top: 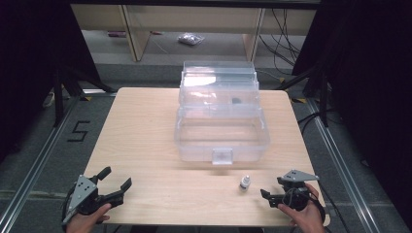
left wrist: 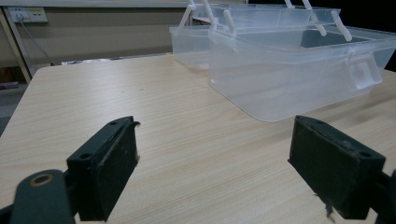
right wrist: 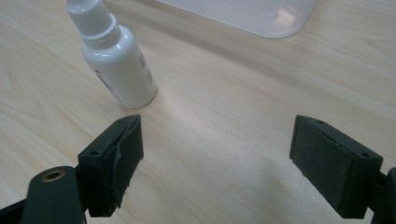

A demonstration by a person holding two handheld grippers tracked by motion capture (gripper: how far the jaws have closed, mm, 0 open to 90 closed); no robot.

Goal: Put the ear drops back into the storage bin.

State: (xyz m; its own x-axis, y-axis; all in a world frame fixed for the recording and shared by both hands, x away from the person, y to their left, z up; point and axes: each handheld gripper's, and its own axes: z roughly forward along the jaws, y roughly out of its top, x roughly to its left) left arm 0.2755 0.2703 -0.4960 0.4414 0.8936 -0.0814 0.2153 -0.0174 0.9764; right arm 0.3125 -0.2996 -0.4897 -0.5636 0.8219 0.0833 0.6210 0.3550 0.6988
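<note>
A clear plastic storage box (top: pixel 221 124) stands open in the middle of the wooden table (top: pixel 141 126), its tiered trays folded back and a latch tab on its near wall. A small white dropper bottle (top: pixel 245 183) stands upright in front of the box, near the table's front edge. My right gripper (top: pixel 272 188) is open just right of the bottle. In the right gripper view the bottle (right wrist: pixel 119 65) stands ahead of the left jaw, outside the open gripper (right wrist: pixel 217 158). My left gripper (top: pixel 116 177) is open at the front left corner, facing the box (left wrist: pixel 289 70) from far off, nothing inside the gripper (left wrist: pixel 215 158).
A small dark item (top: pixel 235 101) lies in one of the box's upper trays. Beyond the table are wooden furniture legs (top: pixel 136 34), a plastic bag (top: pixel 190 39) on the floor and cables (top: pixel 284 39). A taped "5" (top: pixel 77 131) marks the floor at left.
</note>
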